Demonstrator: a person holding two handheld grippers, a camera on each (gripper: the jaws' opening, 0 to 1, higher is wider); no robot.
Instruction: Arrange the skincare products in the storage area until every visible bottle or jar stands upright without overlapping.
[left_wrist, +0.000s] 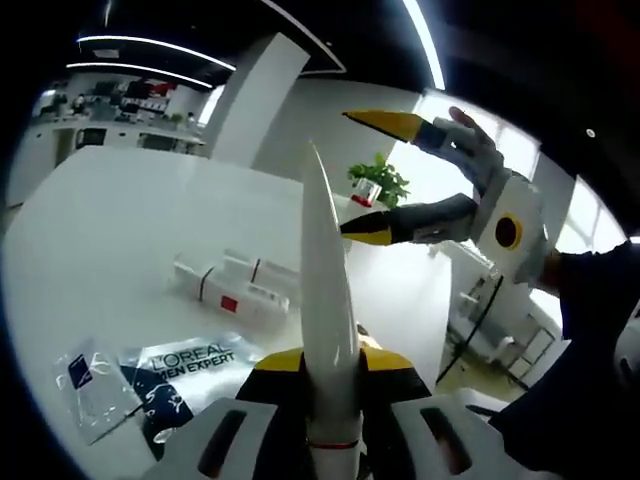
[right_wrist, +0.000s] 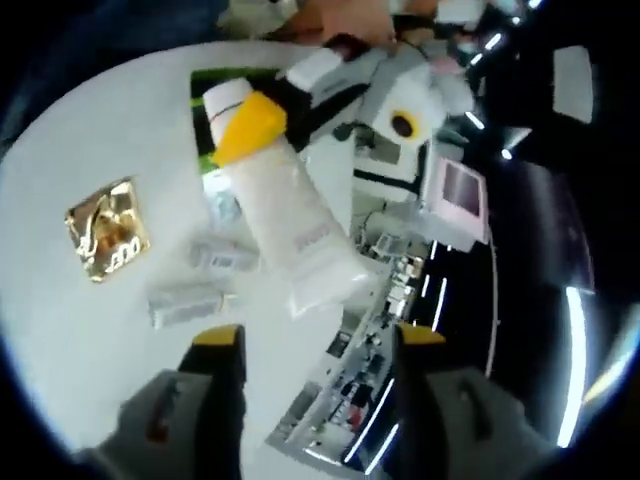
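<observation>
Two tools are raised above the white bench (left_wrist: 120, 230), well clear of its surface. The left tool (left_wrist: 330, 400) holds a white tube (left_wrist: 328, 300) between its yellow-tipped fingers, gripped near the cap end, with the tube's flat crimped end pointing straight ahead, away from the tool. From the right gripper view the same tube (right_wrist: 290, 220) hangs across the middle, clamped by the left tool (right_wrist: 250, 125), its cap (right_wrist: 225, 97) toward the bench and its flat tail nearest the right tool. The right tool (left_wrist: 385, 180) enters the left gripper view from the right, held ahead of and above the tube's tip, fingers spread wide and holding nothing; a dark sleeve (left_wrist: 590, 300) trails behind it. In the right gripper view its own fingers (right_wrist: 222, 350) stand far apart. On the bench below the left tool lie small white tubes (left_wrist: 235, 290), a dark sachet (left_wrist: 185, 375) and a clear packet (left_wrist: 85, 385); a gold sachet (right_wrist: 105, 228) lies beyond the right tool's left finger.
</observation>
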